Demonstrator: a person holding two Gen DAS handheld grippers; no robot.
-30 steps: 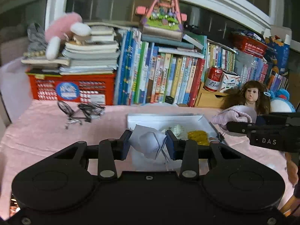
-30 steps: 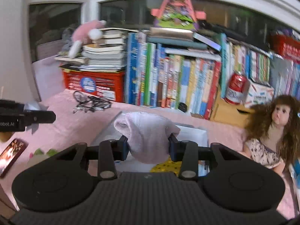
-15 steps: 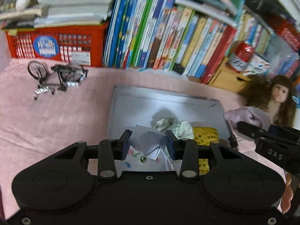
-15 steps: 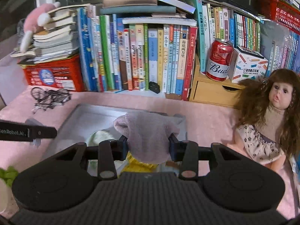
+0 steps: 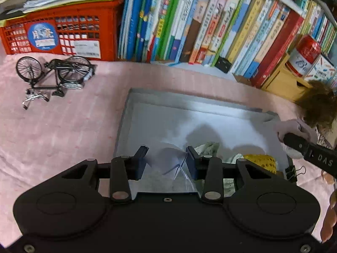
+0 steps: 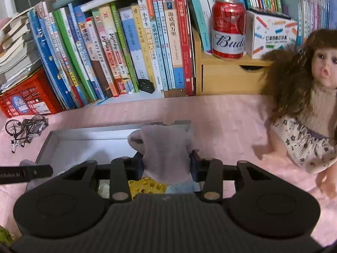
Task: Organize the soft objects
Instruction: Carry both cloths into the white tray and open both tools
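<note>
Over the grey tray (image 5: 126,118) on the pink worktop (image 5: 63,130), both loads hovering. Right tongs (image 6: 166,162) clenched on the mauve cloth (image 6: 166,147) at the far right corner. Left tongs (image 5: 166,158) gripping the pale face mask (image 5: 171,160) above the near side. Best lowered close before letting go, clear of the yellow pouch (image 5: 260,161).

We see a model bicycle (image 5: 53,74) on pink cloth (image 5: 63,130); books (image 6: 126,48) behind; red can (image 6: 228,28) on wooden drawer (image 6: 229,80).
</note>
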